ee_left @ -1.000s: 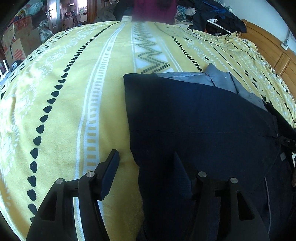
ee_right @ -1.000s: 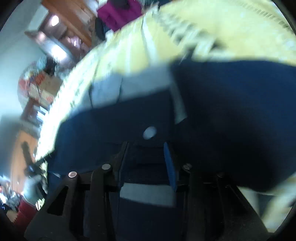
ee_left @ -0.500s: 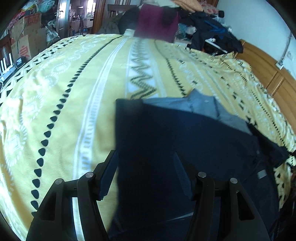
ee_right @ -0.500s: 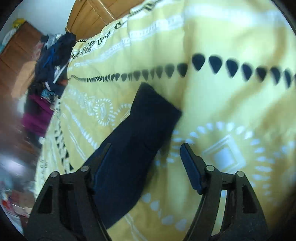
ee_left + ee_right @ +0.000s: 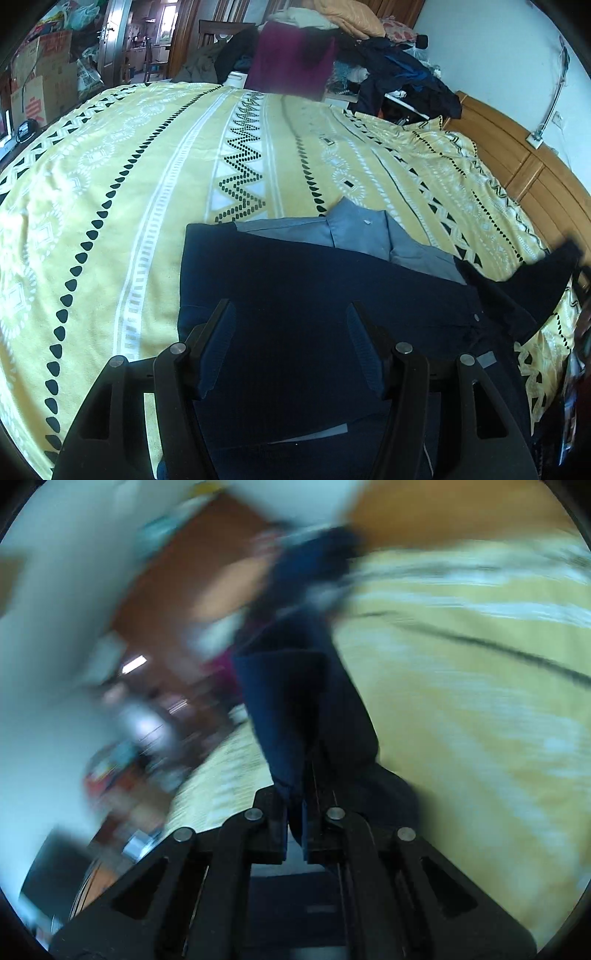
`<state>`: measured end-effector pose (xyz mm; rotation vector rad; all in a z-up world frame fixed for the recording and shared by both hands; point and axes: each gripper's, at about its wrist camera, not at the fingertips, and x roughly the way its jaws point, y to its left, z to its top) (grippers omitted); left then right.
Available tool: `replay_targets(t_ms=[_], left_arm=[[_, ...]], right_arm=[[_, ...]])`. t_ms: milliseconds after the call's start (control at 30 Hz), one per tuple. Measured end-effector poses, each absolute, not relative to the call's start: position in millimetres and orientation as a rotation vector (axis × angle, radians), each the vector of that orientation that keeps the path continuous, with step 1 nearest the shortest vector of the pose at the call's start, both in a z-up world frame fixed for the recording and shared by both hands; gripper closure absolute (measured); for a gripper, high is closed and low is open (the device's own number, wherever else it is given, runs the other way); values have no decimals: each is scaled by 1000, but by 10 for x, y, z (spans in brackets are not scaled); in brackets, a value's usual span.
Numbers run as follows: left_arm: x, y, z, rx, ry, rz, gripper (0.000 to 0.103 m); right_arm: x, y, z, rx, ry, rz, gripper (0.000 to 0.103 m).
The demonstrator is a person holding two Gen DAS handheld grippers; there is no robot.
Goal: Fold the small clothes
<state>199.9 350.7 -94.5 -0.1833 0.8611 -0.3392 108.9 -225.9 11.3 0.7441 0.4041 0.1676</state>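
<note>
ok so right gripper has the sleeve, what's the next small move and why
Probably carry the sleeve inward and lay it across the navy shirt: the right gripper is shut on it, lifted off the bedspread, while the left gripper hovers open over the shirt.

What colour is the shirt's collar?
Light grey-blue collar on a dark navy shirt; the left wrist view shows it best.

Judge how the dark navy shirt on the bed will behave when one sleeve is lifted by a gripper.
Probably floppy: the navy shirt lies flat on the yellow bedspread, and its sleeve hangs limp from the shut right gripper. Likely light, so the body may drag along.
</note>
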Motion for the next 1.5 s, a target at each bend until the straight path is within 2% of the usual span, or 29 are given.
replay_targets(t_ms=[100,233,267,300,367,433,533,667,733,800,867,933,967,1033,1100,1167,1333,1500], left_arm=[[1913,3622,-907,-221,841,-347,38],[1807,3864,-876,-264,816,-329,37],[1786,3936,-876,-271,814,-319,37],[1771,4007,-884,-275,812,-310,37],[1736,4169,-925,-285,812,-289,37],[1721,4330,-998,-296,828,-259,37],[1676,4531,-1125,-323,858,-236,36],[1646,4607,-1256,-327,881,-234,35],[1639,4596,-1328,-336,891,-243,34],[1632,4600,-1414,-341,897,-254,32],[1640,4556,-1492,-350,912,-260,31],[1641,4493,-1525,-361,917,-266,31],[1654,4457,-1535,-360,918,-268,31],[1671,4369,-1511,-355,916,-279,31],[1675,4296,-1468,-339,910,-287,31],[1684,4241,-1437,-326,914,-291,31],[1689,4187,-1439,-329,929,-286,31],[1737,4091,-1505,-324,951,-281,31]], right_arm=[[1575,-1142,385,692,428,423,95],[2004,380,223,633,519,630,94],[2066,698,101,629,544,664,90],[2139,1007,-35,596,580,696,73],[2206,1508,-417,529,698,726,50],[2146,1719,-708,491,797,718,51],[1842,1597,-969,438,826,713,50],[1481,806,-1166,362,845,519,50],[1320,199,-1171,337,813,332,46],[1219,-247,-1191,294,792,158,32],[1227,-702,-1310,299,815,1,31],[1370,-984,-1547,375,924,-26,31],[1432,-1043,-1632,413,955,5,31],[1525,-1134,-1811,491,1018,70,39],[1603,-1123,-1878,478,1049,121,74],[1597,-1234,-1836,459,1030,116,101],[1389,-2026,-2047,542,1021,-24,103],[1143,-1571,-1561,474,917,176,100]])
